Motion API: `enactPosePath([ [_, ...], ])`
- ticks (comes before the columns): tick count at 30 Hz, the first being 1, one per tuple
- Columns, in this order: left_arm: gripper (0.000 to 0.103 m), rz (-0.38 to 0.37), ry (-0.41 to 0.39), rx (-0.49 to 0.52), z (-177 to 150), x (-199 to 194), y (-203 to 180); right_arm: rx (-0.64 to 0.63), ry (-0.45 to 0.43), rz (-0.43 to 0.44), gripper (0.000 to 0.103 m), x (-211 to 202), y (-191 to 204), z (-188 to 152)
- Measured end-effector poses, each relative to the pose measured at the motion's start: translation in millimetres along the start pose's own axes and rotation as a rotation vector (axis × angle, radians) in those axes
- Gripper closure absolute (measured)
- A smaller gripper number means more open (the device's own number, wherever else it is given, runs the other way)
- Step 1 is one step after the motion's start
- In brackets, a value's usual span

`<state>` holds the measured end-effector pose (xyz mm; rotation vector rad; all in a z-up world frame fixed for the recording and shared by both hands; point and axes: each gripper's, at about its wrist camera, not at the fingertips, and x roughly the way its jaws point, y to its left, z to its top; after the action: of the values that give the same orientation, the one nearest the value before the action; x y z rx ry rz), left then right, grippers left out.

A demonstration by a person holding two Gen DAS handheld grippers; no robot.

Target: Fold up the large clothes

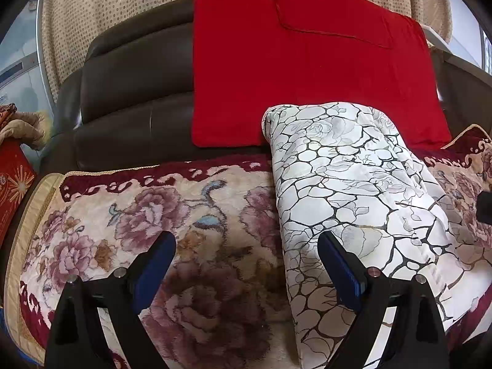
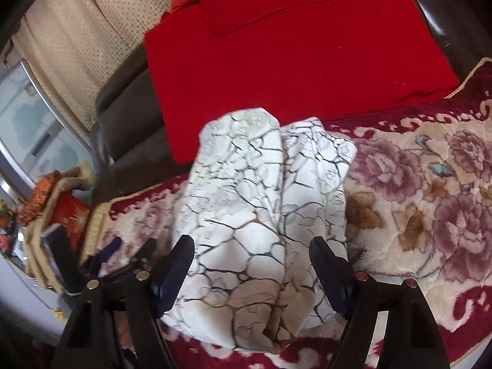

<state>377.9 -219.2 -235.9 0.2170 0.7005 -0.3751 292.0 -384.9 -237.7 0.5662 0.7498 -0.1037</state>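
Floral sofa cover (image 1: 129, 215), one folded garment (image 1: 353, 190), two red cushions (image 1: 276, 70)

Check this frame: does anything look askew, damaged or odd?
Nothing damaged. The folded white crackle-patterned cloth lies slightly diagonal on the floral plush blanket, its two folded halves uneven at the far end.

The left hand-held gripper (image 1: 246, 264) has black angular arms with dark blue ribbed pads and round silver studs. The right hand-held gripper (image 2: 252, 264) matches, though its studs at 3 o'clock look reddish.
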Motion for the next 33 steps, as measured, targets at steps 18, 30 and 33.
enactPosePath([
  [18, 0.01, 0.003, 0.017, 0.024, -3, 4, -4, -0.043, 0.082, -0.183, 0.024, 45, -17, -16],
  [30, 0.01, 0.004, 0.012, 0.017, -1, 2, -4, -0.024, -0.042, -0.117, 0.024, 3, -3, 6],
  [33, 0.01, 0.004, 0.014, 0.015, -2, 2, -3, -0.038, -0.038, -0.121, 0.027, 8, 1, 5],
])
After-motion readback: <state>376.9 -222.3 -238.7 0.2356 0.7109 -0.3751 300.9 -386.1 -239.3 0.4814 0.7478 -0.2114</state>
